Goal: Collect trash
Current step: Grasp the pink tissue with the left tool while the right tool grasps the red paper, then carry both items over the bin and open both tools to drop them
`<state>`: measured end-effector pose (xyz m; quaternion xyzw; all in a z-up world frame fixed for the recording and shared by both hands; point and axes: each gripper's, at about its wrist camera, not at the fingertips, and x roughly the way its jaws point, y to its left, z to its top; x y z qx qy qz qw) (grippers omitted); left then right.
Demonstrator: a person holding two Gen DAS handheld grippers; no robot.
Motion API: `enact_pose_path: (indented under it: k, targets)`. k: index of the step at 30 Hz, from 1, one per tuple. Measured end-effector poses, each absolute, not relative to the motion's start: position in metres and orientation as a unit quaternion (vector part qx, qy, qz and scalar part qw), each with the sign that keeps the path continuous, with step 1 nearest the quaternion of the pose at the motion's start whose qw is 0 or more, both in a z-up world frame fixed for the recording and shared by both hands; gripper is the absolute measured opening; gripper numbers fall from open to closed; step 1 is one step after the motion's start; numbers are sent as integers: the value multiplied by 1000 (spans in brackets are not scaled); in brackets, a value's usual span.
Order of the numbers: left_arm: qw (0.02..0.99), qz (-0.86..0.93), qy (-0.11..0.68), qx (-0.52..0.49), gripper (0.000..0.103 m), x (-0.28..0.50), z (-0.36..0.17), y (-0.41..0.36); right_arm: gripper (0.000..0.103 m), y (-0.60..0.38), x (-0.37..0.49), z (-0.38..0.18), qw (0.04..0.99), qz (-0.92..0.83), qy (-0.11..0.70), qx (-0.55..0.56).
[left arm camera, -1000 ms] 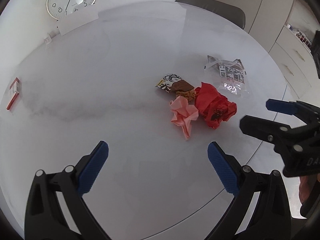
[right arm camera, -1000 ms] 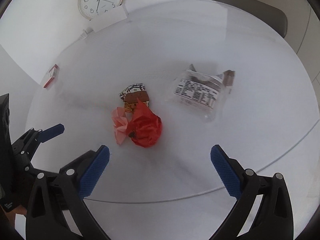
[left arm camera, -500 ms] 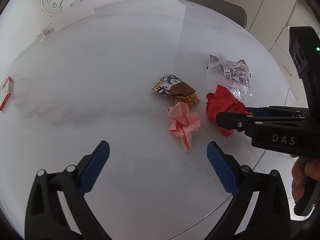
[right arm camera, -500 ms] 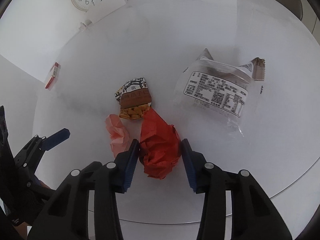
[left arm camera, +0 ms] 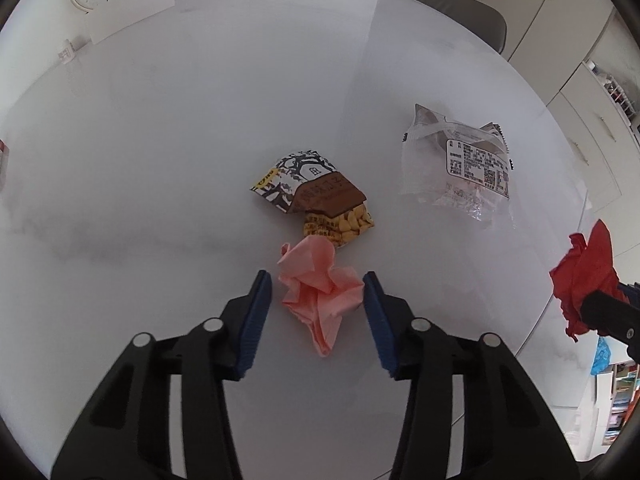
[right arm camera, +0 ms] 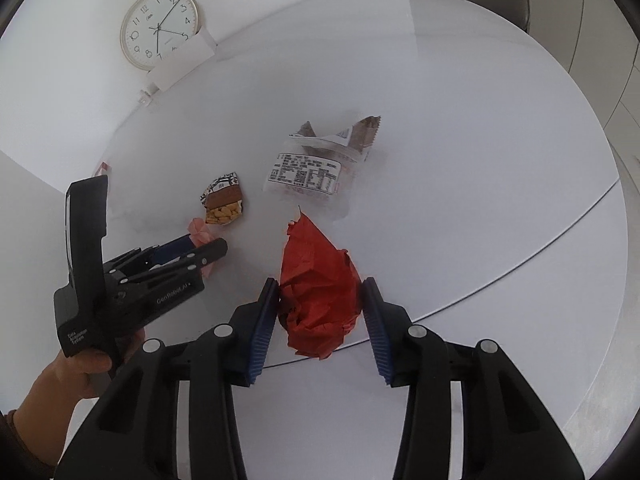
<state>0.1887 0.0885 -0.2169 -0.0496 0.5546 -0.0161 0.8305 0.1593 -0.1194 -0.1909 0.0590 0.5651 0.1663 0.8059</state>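
My right gripper is shut on a crumpled red paper and holds it above the near table edge; the paper also shows in the left wrist view. My left gripper has its jaws around a crumpled pink paper lying on the white round table, the pads touching its sides. A patterned snack packet lies just beyond it. A clear plastic wrapper lies farther right. In the right wrist view the left gripper hides most of the pink paper.
A wall clock and a white card stand at the table's far edge. A small red-and-white box lies far left. A grey chair stands behind the table, white cabinets to the right.
My right gripper has lifted the red paper off the table and drawn it back toward the near edge. My left gripper has moved forward and narrowed around the pink paper.
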Motion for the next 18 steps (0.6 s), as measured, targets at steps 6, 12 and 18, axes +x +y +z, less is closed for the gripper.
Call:
enact_pose_path:
  k: [6,12,18]
  targets:
    - [838,-15,545,-31,33,179,-205,82,43,-134,141,-186,810,149,563,68]
    - [849,-34,528,3,33,138,-164,59,43,-159,103,-164,827,122,542,84]
    - [855,-90,510,26,34,82,-121,8,43,-205,36,-135,848,69,515,104]
